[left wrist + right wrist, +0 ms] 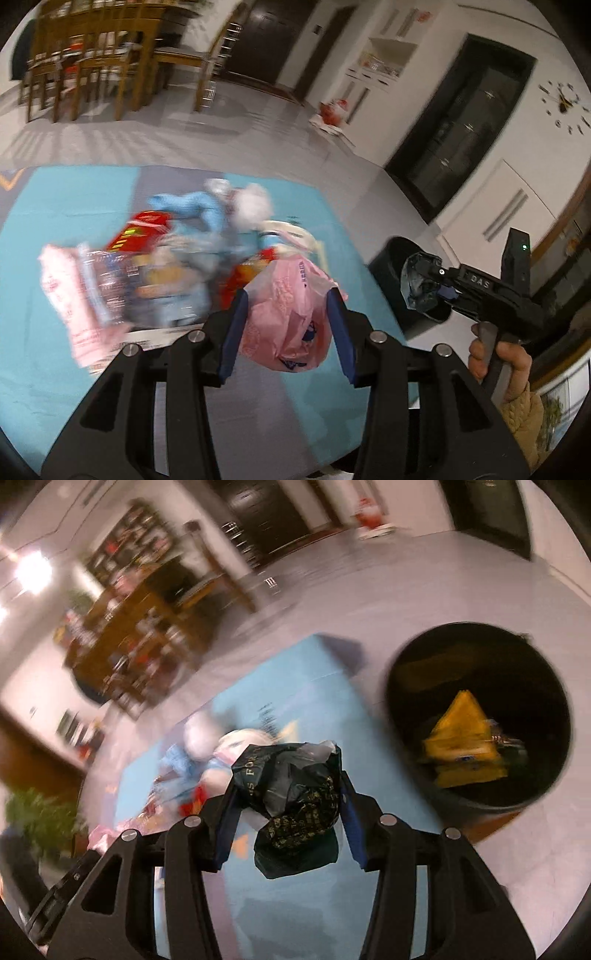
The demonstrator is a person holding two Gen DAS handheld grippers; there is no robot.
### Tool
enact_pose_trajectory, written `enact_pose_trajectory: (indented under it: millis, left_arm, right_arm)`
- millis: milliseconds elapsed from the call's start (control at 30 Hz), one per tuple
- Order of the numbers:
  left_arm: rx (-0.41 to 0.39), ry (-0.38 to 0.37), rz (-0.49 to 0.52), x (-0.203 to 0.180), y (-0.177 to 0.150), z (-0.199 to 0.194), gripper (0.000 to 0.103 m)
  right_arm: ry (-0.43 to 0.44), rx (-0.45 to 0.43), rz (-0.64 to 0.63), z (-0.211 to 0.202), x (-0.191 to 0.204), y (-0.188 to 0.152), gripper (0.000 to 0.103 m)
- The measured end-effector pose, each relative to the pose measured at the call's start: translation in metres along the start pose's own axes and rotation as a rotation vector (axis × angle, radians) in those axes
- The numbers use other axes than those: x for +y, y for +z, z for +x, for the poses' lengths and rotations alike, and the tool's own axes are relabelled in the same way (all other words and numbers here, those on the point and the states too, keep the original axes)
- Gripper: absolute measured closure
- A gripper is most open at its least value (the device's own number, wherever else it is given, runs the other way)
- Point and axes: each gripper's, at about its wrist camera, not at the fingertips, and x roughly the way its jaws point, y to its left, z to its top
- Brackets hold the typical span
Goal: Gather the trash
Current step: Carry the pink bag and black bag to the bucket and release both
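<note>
My left gripper is shut on a crumpled pink plastic bag, held above the blue mat. Behind it lies a blurred heap of trash: red packets, clear wrappers, blue and white bags. My right gripper is shut on a crumpled black plastic bag with gold print. In the left wrist view that right gripper hangs over the rim of the black bin. The black bin stands open to the right of the mat, with a yellow packet inside.
A wooden dining table and chairs stand far back on the pale tiled floor. A red bag lies by the white cabinet. A dark doorway is on the right. A person's hand in a yellow sleeve holds the right gripper's handle.
</note>
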Motion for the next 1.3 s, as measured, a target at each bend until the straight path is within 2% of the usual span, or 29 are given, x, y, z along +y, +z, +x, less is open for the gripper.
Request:
enact_pose_trajectory:
  millis: [167,400,567,667,800,900,967,1133,1300]
  left_arm:
    - [0.022,-0.070,0.071,-0.046,0.005,0.025,0.058]
    - [0.078,-0.171,0.225,-0.129,0.014,0.077,0.058]
    - [0.131,-0.187,0.342,-0.187,0.019,0.123,0.058]
    - [0.152,-0.192,0.360,-0.213,0.026,0.154,0.057]
    - [0.175,-0.170,0.353,-0.226,0.031,0.187,0.055]
    - [0.183,-0.151,0.348,-0.234,0.032,0.208,0.047]
    - [0.185,-0.145,0.335,-0.234,0.032,0.216,0.028]
    - [0.191,-0.135,0.292,-0.223,0.032,0.224,0.028]
    - [0.205,-0.133,0.220,-0.200,0.025,0.215,0.022]
  right_arm:
    - [-0.043,-0.063,0.099,-0.019,-0.043,0.009,0.053]
    - [-0.082,-0.082,0.283,-0.033,-0.105,0.015,0.052]
    - [-0.054,-0.106,0.404,-0.036,-0.137,0.026,0.052]
    - [-0.037,-0.154,0.475,-0.041,-0.148,0.029,0.052]
    - [0.001,-0.180,0.534,-0.041,-0.156,0.033,0.047]
    - [0.008,-0.166,0.583,-0.037,-0.162,0.033,0.040]
    - [0.015,-0.158,0.608,-0.036,-0.166,0.035,0.034]
    - [0.033,-0.156,0.609,-0.034,-0.162,0.039,0.031]
    - [0.045,-0.133,0.590,-0.032,-0.155,0.039,0.031]
